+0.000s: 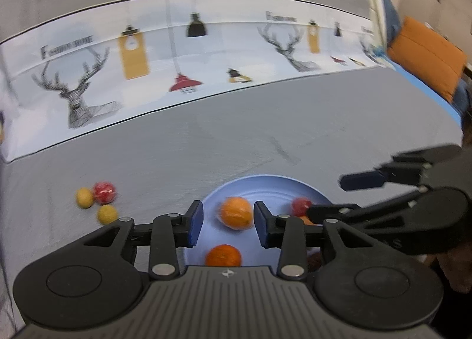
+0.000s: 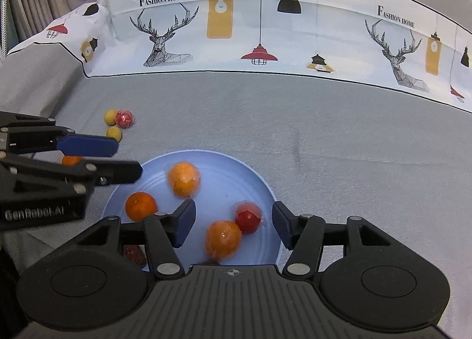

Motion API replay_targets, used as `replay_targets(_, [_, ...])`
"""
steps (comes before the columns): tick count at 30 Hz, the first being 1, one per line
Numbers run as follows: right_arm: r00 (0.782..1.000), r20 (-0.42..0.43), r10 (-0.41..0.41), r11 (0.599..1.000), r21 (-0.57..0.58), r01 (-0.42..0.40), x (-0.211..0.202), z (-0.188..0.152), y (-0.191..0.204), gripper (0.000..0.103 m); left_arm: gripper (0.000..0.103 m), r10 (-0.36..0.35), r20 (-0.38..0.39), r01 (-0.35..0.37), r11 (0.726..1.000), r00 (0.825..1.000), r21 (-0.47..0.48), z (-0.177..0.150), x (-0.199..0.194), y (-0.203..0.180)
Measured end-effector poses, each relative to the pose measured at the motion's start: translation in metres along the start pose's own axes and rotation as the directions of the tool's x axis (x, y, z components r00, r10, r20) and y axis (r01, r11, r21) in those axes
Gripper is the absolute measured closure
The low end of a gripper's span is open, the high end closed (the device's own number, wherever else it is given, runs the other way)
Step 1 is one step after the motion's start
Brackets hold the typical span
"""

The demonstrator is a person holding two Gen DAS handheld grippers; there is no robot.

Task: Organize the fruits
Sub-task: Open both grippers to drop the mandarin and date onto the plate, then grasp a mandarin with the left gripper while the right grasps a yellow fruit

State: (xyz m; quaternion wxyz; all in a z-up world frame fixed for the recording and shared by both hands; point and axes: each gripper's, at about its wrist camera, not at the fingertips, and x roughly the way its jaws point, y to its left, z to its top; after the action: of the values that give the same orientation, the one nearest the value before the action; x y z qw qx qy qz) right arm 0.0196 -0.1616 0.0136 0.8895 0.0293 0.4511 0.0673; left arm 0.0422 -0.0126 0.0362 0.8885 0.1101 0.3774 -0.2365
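Both tongs released over plate [image 2: 265, 188]; left tongs [image 1: 228, 221], nearer, face loose lemons [image 1: 107, 214] and red fruit [image 1: 103, 191] far left on bed.

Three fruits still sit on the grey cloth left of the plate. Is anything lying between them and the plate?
Nothing lies on the cloth between the two yellow fruits, the red one and the plate. Only the left claw hangs above that gap, open and empty.

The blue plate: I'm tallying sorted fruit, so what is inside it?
Inside the blue plate: three orange fruits and a wrapped red one. The right gripper's body hides the near rim; dark reddish bits there can't be identified.
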Motion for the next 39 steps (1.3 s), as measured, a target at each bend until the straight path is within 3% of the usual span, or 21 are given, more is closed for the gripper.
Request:
replay_targets(3, [1.000, 0.002, -0.002, 1.000, 0.000, 0.002, 0.000, 0.000, 0.000, 0.043, 0.056, 0.046, -0.014, -0.047, 0.997, 0.999, -0.061, 0.002, 0.000, 0.013])
replay_targets(5, [1.000, 0.002, -0.003, 1.000, 0.001, 0.003, 0.000, 0.001, 0.000, 0.043, 0.048, 0.093, -0.023, -0.095, 0.988, 0.995, -0.120, 0.004, 0.000, 0.026])
replay_targets(7, [1.000, 0.002, -0.003, 1.000, 0.000, 0.003, 0.000, 0.001, -0.001, 0.043, 0.033, 0.160, -0.030, -0.163, 0.970, 0.987, -0.179, 0.006, -0.002, 0.039])
replay_targets(9, [1.000, 0.001, -0.002, 1.000, 0.000, 0.002, 0.000, 0.001, -0.001, 0.043, 0.016, 0.256, -0.065, -0.264, 0.933, 0.965, -0.245, 0.006, -0.002, 0.055])
replay_targets(12, [1.000, 0.002, -0.002, 1.000, 0.000, 0.002, 0.000, 0.001, 0.000, 0.043, 0.012, 0.356, -0.176, -0.396, 0.853, 0.918, -0.338, 0.004, 0.002, 0.082])
replay_targets(16, [1.000, 0.001, 0.002, 1.000, 0.001, -0.002, 0.002, 0.002, 0.001, 0.043, 0.012, 0.329, -0.274, -0.423, 0.785, 0.904, -0.453, -0.003, 0.007, 0.111])
replay_targets(23, [1.000, 0.009, 0.012, 1.000, 0.006, -0.012, 0.005, 0.009, 0.010, 0.043, 0.012, 0.316, -0.329, -0.445, 0.757, 0.890, -0.478, -0.007, 0.014, 0.126])
replay_targets(27, [0.998, 0.062, 0.008, 1.000, 0.018, -0.009, 0.001, 0.017, 0.016, 0.043, 0.012, 0.287, -0.364, -0.447, 0.736, 0.886, -0.509, -0.010, 0.021, 0.134])
replay_targets(32, [0.990, 0.141, 0.022, 0.998, 0.051, -0.030, -0.003, 0.028, 0.021, 0.043, 0.026, 0.231, -0.392, -0.432, 0.700, 0.891, -0.569, -0.015, 0.026, 0.148])
replay_targets(33, [0.988, 0.150, 0.039, 0.997, 0.055, -0.047, -0.001, 0.031, 0.023, 0.044, 0.037, 0.217, -0.393, -0.425, 0.692, 0.894, -0.583, -0.016, 0.027, 0.150])
replay_targets(34, [0.986, 0.157, 0.053, 0.996, 0.055, -0.063, 0.001, 0.033, 0.026, 0.047, 0.048, 0.204, -0.393, -0.418, 0.686, 0.897, -0.596, -0.016, 0.028, 0.153])
replay_targets(36, [0.982, 0.166, 0.091, 0.994, 0.051, -0.101, 0.008, 0.039, 0.034, 0.069, 0.062, 0.187, -0.392, -0.409, 0.668, 0.901, -0.622, -0.018, 0.026, 0.156])
replay_targets(39, [0.976, 0.156, 0.153, 0.986, 0.044, -0.162, 0.020, 0.046, 0.048, 0.071, 0.064, 0.183, -0.375, -0.400, 0.638, 0.909, -0.658, -0.020, 0.021, 0.163])
